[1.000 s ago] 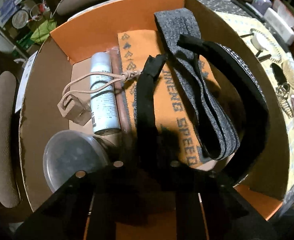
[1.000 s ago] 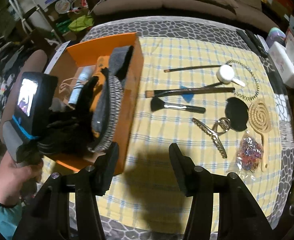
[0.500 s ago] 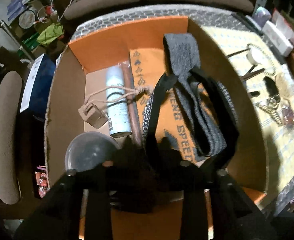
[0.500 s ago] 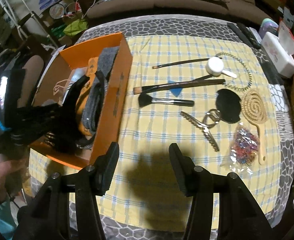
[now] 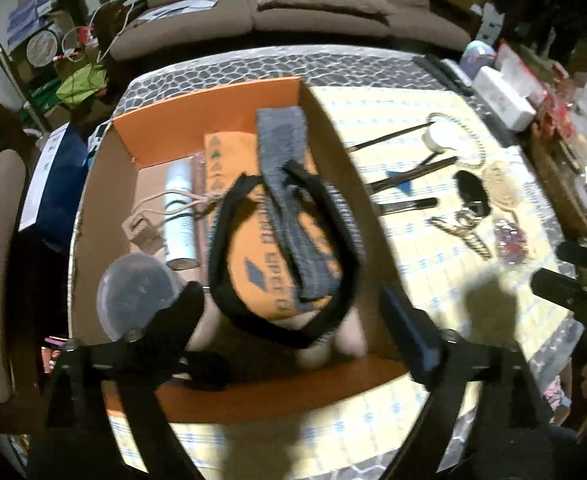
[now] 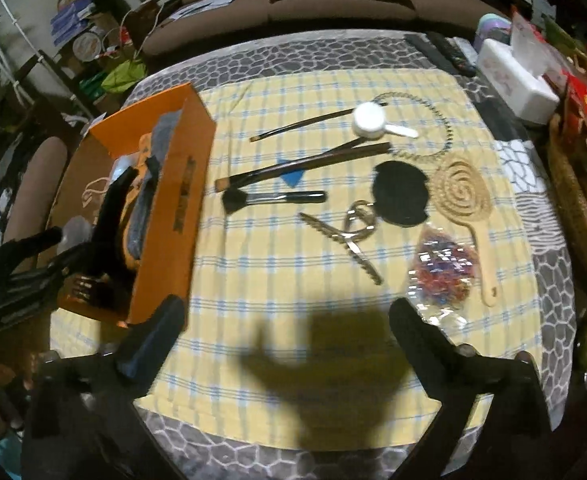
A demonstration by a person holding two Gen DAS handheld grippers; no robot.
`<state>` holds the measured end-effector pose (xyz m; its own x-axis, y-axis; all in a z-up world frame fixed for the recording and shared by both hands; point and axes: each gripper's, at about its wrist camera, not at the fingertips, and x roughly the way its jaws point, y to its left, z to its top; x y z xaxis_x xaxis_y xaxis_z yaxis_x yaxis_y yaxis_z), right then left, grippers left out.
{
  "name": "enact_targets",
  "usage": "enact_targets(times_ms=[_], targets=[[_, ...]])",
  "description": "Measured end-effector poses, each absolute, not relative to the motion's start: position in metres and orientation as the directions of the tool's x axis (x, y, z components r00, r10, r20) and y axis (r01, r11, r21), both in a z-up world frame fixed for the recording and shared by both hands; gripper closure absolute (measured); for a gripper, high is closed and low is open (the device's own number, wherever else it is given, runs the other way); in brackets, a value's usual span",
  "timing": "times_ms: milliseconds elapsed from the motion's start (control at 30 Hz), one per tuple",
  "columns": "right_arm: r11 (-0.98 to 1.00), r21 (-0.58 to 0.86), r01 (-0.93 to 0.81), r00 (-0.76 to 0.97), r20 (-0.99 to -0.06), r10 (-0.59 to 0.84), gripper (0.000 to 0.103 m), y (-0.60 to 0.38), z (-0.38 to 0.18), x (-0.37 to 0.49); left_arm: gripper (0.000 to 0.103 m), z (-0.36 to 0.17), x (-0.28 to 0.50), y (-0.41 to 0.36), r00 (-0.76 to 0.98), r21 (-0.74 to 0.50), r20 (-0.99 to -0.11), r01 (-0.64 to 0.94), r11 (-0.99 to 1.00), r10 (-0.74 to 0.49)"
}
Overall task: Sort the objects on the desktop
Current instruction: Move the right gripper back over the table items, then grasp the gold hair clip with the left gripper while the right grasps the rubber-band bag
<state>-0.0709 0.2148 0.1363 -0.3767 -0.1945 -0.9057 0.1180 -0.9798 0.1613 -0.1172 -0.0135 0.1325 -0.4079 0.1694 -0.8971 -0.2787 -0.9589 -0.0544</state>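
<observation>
An orange cardboard box [image 5: 213, 108] [image 6: 181, 208] stands at the table's left. Inside lie a grey and black strap [image 5: 289, 216], a white spray bottle [image 5: 179, 216], a tan cord tag [image 5: 141, 232] and a clear round lid [image 5: 137, 292]. My left gripper [image 5: 293, 320] is open and empty above the box's near end; it also shows in the right wrist view [image 6: 49, 264]. My right gripper [image 6: 285, 328] is open and empty over the yellow checked cloth [image 6: 277, 296]. On the cloth lie makeup brushes [image 6: 277, 198], a hair claw [image 6: 345, 240], a black puff [image 6: 399, 198] and a spiral wooden brush [image 6: 463, 192].
A bag of coloured hair ties [image 6: 443, 268], a white jar [image 6: 369, 118] and a beaded headband [image 6: 437, 120] lie on the cloth's right. A white tissue box [image 6: 513, 80] and remotes [image 6: 441, 52] sit at the far right. A sofa [image 6: 313, 4] stands behind the table.
My left gripper has opened, let go of the strap into the box, and drawn back and up. My right gripper has risen slightly over the cloth.
</observation>
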Motion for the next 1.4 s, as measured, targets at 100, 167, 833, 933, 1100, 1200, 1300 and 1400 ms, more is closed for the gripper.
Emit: enact_targets(times_ms=[100,167,833,933,1100,1200,1300,1400], targets=[[-0.982,0.156,0.107,-0.386,-0.904,-0.186,0.0,0.231,0.139,-0.067,0.0,0.14,-0.107,0.0,-0.416,-0.072,-0.888,-0.294,-0.953,0.195],[-0.983,0.159,0.096,-0.388,-0.903,-0.184,0.0,0.245,0.14,-0.064,0.0,0.145,-0.101,0.011,-0.424,-0.085,-0.88,-0.301,-0.95,0.213],[-0.992,0.117,-0.036,-0.395,-0.914,-0.094,0.0,0.353,0.102,-0.064,0.0,0.108,-0.088,0.143,-0.386,-0.15,-0.879,-0.335,-0.93,0.281],[-0.991,0.125,-0.054,-0.399,-0.912,-0.093,0.001,0.357,0.091,-0.069,0.0,0.092,-0.096,0.153,-0.377,-0.14,-0.889,-0.321,-0.937,0.261],[-0.982,0.166,-0.084,-0.419,-0.901,-0.116,0.006,0.361,0.075,-0.081,0.0,0.067,-0.112,0.168,-0.365,-0.126,-0.9,-0.304,-0.944,0.237],[-0.983,0.161,-0.087,-0.435,-0.894,-0.107,0.013,0.362,0.07,-0.086,0.0,0.056,-0.121,0.176,-0.368,-0.118,-0.901,-0.299,-0.947,0.229],[-0.981,0.172,-0.086,-0.442,-0.889,-0.117,0.015,0.364,0.065,-0.091,0.001,0.047,-0.129,0.184,-0.369,-0.103,-0.904,-0.301,-0.948,0.215],[-0.982,0.155,-0.105,-0.456,-0.885,-0.091,0.021,0.37,0.063,-0.093,0.005,0.039,-0.135,0.192,-0.372,-0.086,-0.906,-0.31,-0.947,0.204]])
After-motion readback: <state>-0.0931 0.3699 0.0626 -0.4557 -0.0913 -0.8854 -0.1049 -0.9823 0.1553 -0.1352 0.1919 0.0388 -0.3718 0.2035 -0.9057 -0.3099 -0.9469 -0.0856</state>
